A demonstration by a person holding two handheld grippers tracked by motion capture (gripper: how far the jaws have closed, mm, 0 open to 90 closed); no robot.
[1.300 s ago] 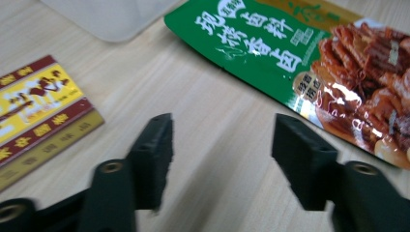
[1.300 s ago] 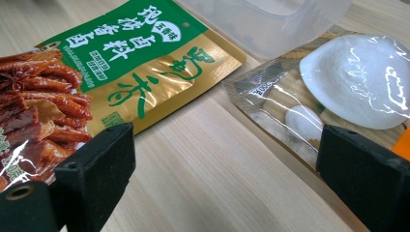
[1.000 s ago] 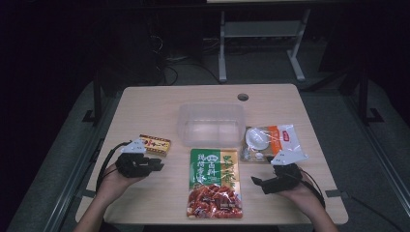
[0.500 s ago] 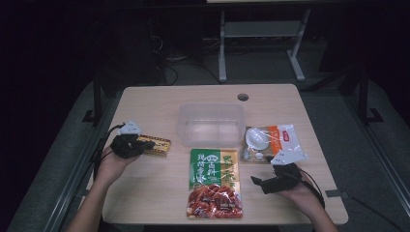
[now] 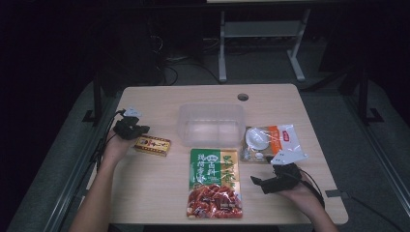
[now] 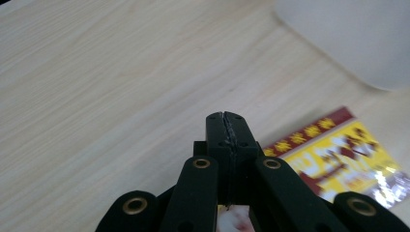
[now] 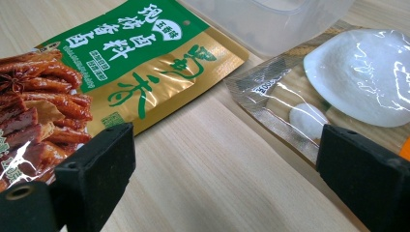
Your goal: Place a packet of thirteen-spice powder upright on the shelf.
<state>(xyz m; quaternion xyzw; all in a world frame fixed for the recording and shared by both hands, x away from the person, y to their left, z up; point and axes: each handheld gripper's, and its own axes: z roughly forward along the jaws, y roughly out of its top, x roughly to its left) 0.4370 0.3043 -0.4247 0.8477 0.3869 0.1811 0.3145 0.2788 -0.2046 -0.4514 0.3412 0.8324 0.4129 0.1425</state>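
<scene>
On the left side of the wooden table (image 5: 145, 193), your left gripper (image 5: 141, 129) sat with its jaws pressed fully together and nothing pinched between them; they had just been closing. In the left gripper view the two black jaws met along a thin seam above bare wood. Just beside that gripper, on its side toward the table's middle, lay the small yellow and red packet (image 5: 153, 145), flat on the wood and angled slightly. The left gripper view showed the same packet (image 6: 338, 159) low and to the right of the closed jaws, close to them, though I cannot tell whether it touched them.

Near the middle of the table stood a clear plastic container (image 5: 211, 123), open at the top. Just in front of it, toward you, lay a large green and gold snack bag (image 5: 213, 182) printed with red strips of food. To the right of the container lay a clear and orange pouch (image 5: 270, 142) holding a white disc.

At the front right of the table, you held your right gripper (image 5: 256, 181) with its jaws spread wide, pointing toward the table's middle. In the right gripper view bare wood lay between the two jaws, with the green bag (image 7: 96, 72) beyond the left jaw and the clear pouch (image 7: 338, 82) beyond the right one. Neither jaw touched either pack.
</scene>
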